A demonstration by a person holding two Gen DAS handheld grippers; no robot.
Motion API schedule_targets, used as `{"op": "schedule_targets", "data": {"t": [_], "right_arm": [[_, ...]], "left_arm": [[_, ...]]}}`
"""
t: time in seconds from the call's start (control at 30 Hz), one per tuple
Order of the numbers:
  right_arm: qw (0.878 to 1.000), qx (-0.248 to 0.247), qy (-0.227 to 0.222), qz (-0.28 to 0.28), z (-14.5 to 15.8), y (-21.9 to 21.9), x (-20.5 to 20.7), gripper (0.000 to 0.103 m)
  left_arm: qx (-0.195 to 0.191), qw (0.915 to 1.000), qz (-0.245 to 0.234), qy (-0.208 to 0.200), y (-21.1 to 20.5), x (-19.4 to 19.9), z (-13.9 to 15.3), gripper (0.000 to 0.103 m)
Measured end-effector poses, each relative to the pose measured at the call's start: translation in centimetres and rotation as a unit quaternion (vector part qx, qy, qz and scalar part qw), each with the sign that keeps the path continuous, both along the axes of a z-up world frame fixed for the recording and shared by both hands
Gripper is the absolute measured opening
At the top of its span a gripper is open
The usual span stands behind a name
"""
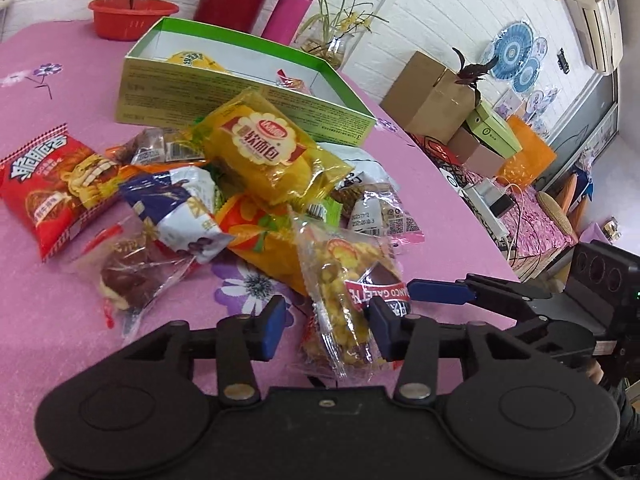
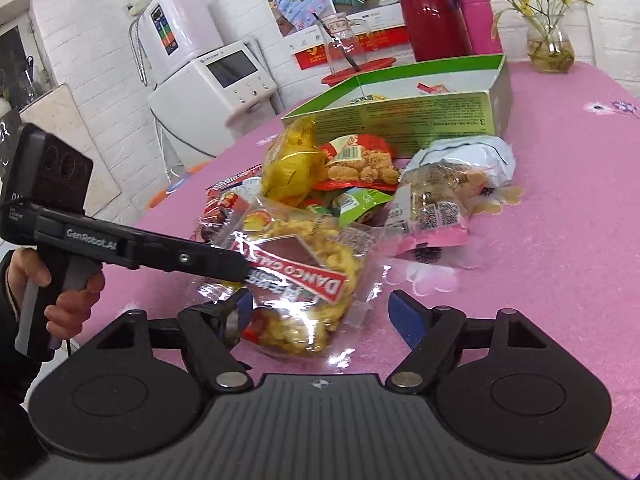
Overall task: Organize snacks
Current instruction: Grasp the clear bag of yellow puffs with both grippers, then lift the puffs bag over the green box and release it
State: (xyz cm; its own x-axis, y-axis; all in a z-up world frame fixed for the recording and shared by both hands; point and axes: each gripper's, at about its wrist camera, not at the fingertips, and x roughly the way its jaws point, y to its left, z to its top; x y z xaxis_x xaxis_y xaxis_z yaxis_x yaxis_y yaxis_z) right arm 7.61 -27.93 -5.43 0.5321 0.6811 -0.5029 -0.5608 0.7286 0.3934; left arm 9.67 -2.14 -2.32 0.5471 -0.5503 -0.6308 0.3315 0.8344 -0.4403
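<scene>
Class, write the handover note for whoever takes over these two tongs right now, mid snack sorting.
Left tongs: open, straddling the clear corn-snack packet; one pad touches it.
Right tongs: open, around the same packet.
Green box: behind the snack pile, with a couple of snacks inside.
Done: only those few are boxed.
Left: the whole pile on the pink cloth, probably this packet first.
</scene>
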Motion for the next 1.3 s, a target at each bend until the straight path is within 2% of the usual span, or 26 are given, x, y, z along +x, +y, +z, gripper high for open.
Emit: {"op": "schedule_targets", "data": {"t": [0.17,0.33,0.47,0.5,0.53,0.63,0.7,0.83,1.0,1.13,1.3], "right_arm": [[1.0,0.007,0.011,0.002,-0.5,0.0,0.3,0.103],[1.0,0.018,0.009,0.012,-0.7,0.4,0.6,0.103],[0.999,0.037,0.016,0.013,-0.6,0.5,0.9,0.1],[0.999,0.039,0.009,0.014,-0.4,0.4,0.8,0.083],[0.999,0.038,0.001,0.009,-0.1,0.3,0.6,0.068],[0.999,0.035,-0.008,-0.001,0.8,0.0,0.3,0.049],[0.999,0.028,-0.022,-0.004,1.3,-0.1,-0.2,0.044],[0.998,0.033,-0.051,-0.011,3.0,-0.5,-0.8,0.041],[0.992,0.031,-0.118,-0.014,6.6,-0.1,-0.1,0.04],[0.983,0.035,-0.178,-0.027,9.9,0.7,2.3,0.04],[0.975,0.042,-0.212,-0.056,11.9,1.8,7.0,0.04]], "left_arm": [[0.002,1.0,-0.002,-0.004,0.3,-0.2,0.0,0.017],[0.0,1.0,-0.002,-0.003,0.6,-0.2,-0.2,0.023],[0.0,1.0,-0.001,-0.002,0.7,-0.3,0.0,0.021],[-0.001,1.0,-0.004,-0.003,0.6,-0.4,0.1,0.019],[-0.005,0.9999,-0.012,-0.002,0.4,-0.4,0.2,0.009],[0.002,0.9997,-0.02,-0.013,-0.4,-0.9,0.7,0.006],[0.005,0.9995,-0.022,-0.021,-0.7,-1.3,1.1,0.006],[-0.003,0.9985,-0.026,-0.048,-0.7,-1.9,2.6,0.006],[-0.002,0.9935,-0.022,-0.111,-0.6,-1.3,6.6,0.006],[-0.007,0.9866,-0.006,-0.163,-0.3,0.8,9.5,0.006],[-0.01,0.981,0.02,-0.193,0.2,5.3,11.3,0.006]]}}
